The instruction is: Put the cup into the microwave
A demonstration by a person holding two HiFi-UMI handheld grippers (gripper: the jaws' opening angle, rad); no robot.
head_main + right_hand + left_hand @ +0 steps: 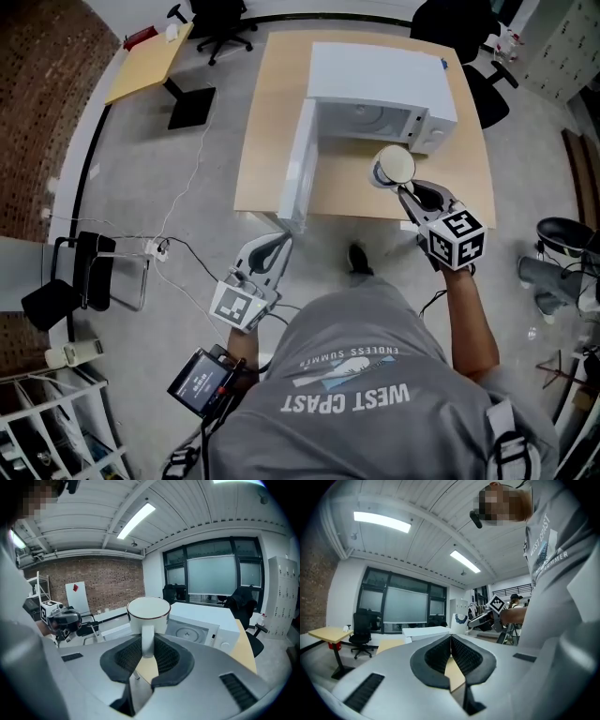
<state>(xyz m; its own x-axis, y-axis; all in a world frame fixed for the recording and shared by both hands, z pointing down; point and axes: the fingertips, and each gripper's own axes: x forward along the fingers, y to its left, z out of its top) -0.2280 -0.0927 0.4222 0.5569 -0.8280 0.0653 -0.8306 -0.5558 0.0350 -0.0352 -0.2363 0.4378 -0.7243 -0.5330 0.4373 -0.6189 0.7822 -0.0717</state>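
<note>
Far left: left gripper (278, 246), fingers (438, 654) pressed together on nothing. Parked off the near edge of the counter (267, 150), beside the tip of the open door (300, 164), probably to leave the way clear.

Next, the microwave (380, 89): door standing out to the left, cavity facing the person, ready to receive.

Right of centre: the cup (395, 166), white and upright, carried above the counter just in front of the opening, not yet inside. Pinched by its handle between the fingers (166, 656) of the right gripper (409, 194), so rim level and body leading.

Closure at left readable only in the left gripper view. Handle pinch and turntable (186, 633) plainest in the right gripper view. Door's swing and cup's place before the opening only from the head view.
</note>
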